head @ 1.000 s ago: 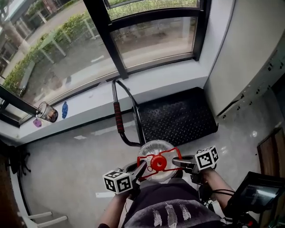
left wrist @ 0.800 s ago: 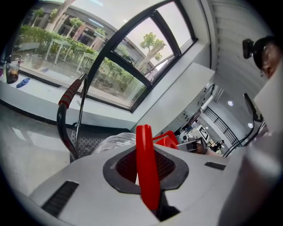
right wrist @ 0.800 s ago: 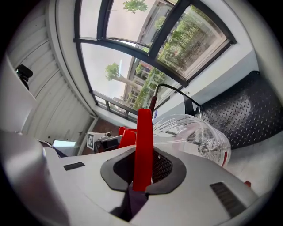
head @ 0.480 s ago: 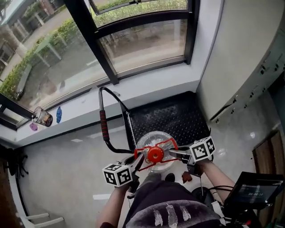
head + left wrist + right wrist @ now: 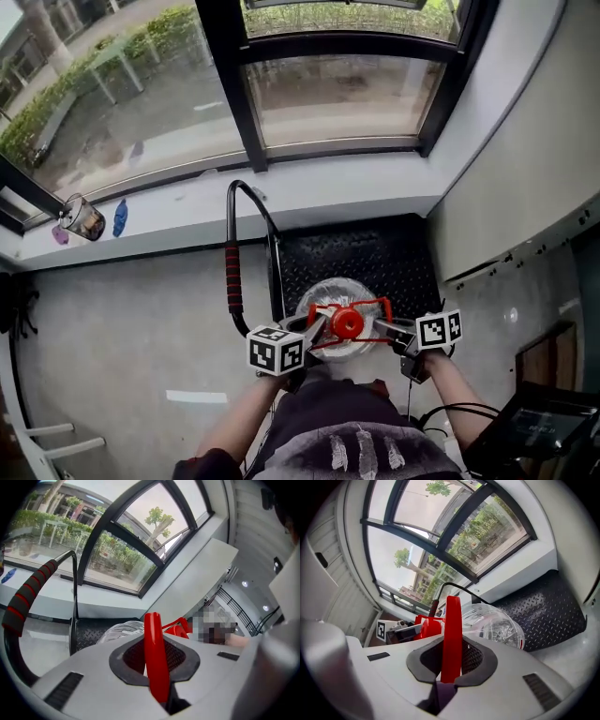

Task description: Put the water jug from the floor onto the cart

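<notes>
Red plastic carries the whole load: the water jug hangs by its thin handle between two grippers, over the near edge of the black tread-plate deck of the cart rather than squarely above it. The risk, judged from this, is a slip. The strap is narrow and smooth, and if either grip gives, the clear jug could swing, twist out of the other grip and drop to the floor, or clip the upright push bar just to its left. Set down too near the edge, it may tip off.

Both tools grip alike: the left gripper and the right gripper each have their jaws drawn nearly together, pads pinched on opposite sides of the red handle, with nothing else between them. Whether the jug's base touches the deck is hard to say from above; it appears to hang clear.
</notes>
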Demonstrator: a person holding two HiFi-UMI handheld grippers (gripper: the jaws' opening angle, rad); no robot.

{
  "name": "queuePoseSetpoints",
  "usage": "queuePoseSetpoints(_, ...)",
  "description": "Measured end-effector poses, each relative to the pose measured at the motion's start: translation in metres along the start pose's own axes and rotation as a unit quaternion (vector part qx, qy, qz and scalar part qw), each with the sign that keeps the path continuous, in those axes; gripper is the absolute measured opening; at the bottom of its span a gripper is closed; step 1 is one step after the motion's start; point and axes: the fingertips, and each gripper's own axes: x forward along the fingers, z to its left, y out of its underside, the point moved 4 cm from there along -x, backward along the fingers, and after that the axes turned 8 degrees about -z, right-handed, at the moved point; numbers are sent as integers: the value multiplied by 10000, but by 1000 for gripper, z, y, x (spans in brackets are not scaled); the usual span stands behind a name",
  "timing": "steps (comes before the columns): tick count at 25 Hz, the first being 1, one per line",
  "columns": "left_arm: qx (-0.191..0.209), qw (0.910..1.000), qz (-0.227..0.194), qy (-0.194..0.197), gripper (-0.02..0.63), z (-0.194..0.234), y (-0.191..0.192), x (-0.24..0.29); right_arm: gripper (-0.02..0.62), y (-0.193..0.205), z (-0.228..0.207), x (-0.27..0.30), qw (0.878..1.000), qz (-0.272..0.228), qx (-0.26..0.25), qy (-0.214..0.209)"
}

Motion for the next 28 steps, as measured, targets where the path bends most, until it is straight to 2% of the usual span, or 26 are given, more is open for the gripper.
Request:
queuePoseSetpoints(6, -41, 9989, 303, -344, 31, 40, -22, 52, 29, -40, -36, 36, 9990, -113, 113, 424)
queuePoseSetpoints(11, -158, 9973, 373, -613, 31, 66, -21, 95, 28, -63, -78, 58, 9970, 131, -25, 756)
queuePoseSetpoints(19, -254, 9896, 768, -1187, 28, 121, -13, 150, 28, -87, -142, 108, 9944, 706, 6, 786)
queuePoseSetpoints(24, -139, 9837, 1107, -1409, 28, 153, 6, 178, 28, -83, -181, 136, 9917, 969, 59, 847)
queuePoseSetpoints(28, -67, 9813, 1198, -1505, 28, 176, 10, 197, 28, -85, -203, 156, 9905, 1014, 67, 932)
